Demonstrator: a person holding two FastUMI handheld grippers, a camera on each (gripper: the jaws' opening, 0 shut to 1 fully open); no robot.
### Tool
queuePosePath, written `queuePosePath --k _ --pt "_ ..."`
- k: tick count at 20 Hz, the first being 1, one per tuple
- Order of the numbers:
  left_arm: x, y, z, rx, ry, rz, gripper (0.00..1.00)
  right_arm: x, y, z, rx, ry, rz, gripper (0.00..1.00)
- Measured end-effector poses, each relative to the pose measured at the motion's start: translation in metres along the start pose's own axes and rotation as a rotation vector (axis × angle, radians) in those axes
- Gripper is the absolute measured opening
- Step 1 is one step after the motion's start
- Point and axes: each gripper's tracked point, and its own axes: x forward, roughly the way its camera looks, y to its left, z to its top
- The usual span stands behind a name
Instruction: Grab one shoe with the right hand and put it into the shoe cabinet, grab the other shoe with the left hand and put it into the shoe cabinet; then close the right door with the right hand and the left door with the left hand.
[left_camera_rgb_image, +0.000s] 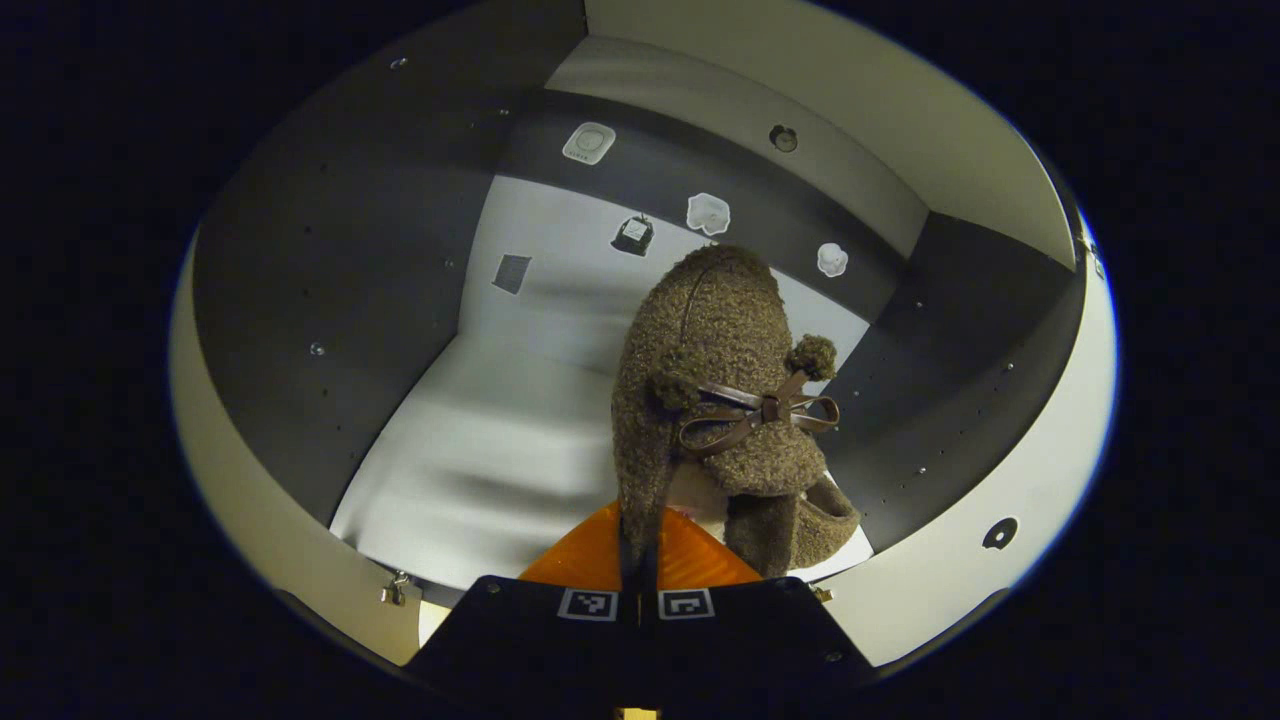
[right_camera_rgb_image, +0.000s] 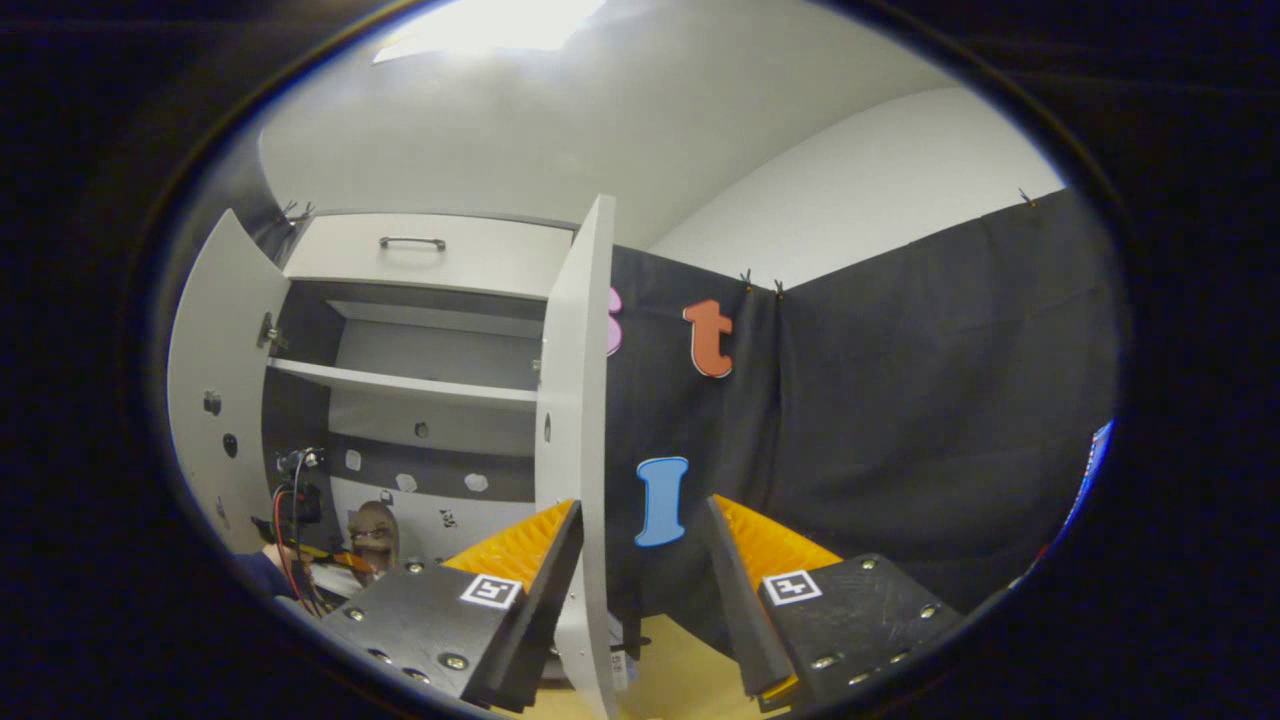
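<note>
A brown fuzzy shoe (left_camera_rgb_image: 715, 390) with a brown bow hangs toe-forward inside the shoe cabinet (left_camera_rgb_image: 330, 300), just above its pale floor. My left gripper (left_camera_rgb_image: 637, 565) is shut on the shoe's rear edge. In the right gripper view, the same shoe (right_camera_rgb_image: 375, 528) and the left gripper (right_camera_rgb_image: 300, 500) appear small at the cabinet's bottom compartment. My right gripper (right_camera_rgb_image: 643, 510) stands open outside the cabinet. The right door (right_camera_rgb_image: 578, 400) stands open edge-on, just inside that gripper's left finger (right_camera_rgb_image: 545, 560). The left door (right_camera_rgb_image: 205, 400) is swung wide open.
The cabinet (right_camera_rgb_image: 400, 385) has a shelf above the bottom compartment and a drawer with a handle (right_camera_rgb_image: 410, 242) on top. Several small white stickers (left_camera_rgb_image: 708, 213) dot the dark back wall. The booth's black cloth wall (right_camera_rgb_image: 900, 400) is to the right, wooden floor (right_camera_rgb_image: 680, 670) below.
</note>
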Motion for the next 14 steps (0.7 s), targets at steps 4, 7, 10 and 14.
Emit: queuePosePath --k 4,7,10,14 --pt "0.018 0.007 0.002 -0.020 0.014 0.011 0.01 0.001 -0.009 -0.003 -0.008 0.006 -0.037 0.73" --pt "0.029 0.015 0.004 -0.008 0.021 0.028 0.01 0.001 -0.014 -0.007 -0.007 0.016 -0.057 0.73" --pt "0.039 0.017 0.005 0.003 0.032 0.037 0.00 0.001 -0.021 -0.014 -0.003 0.030 -0.074 0.73" --pt "0.052 0.021 0.006 0.064 0.038 0.072 0.01 0.004 -0.030 -0.018 -0.001 0.040 -0.097 0.72"
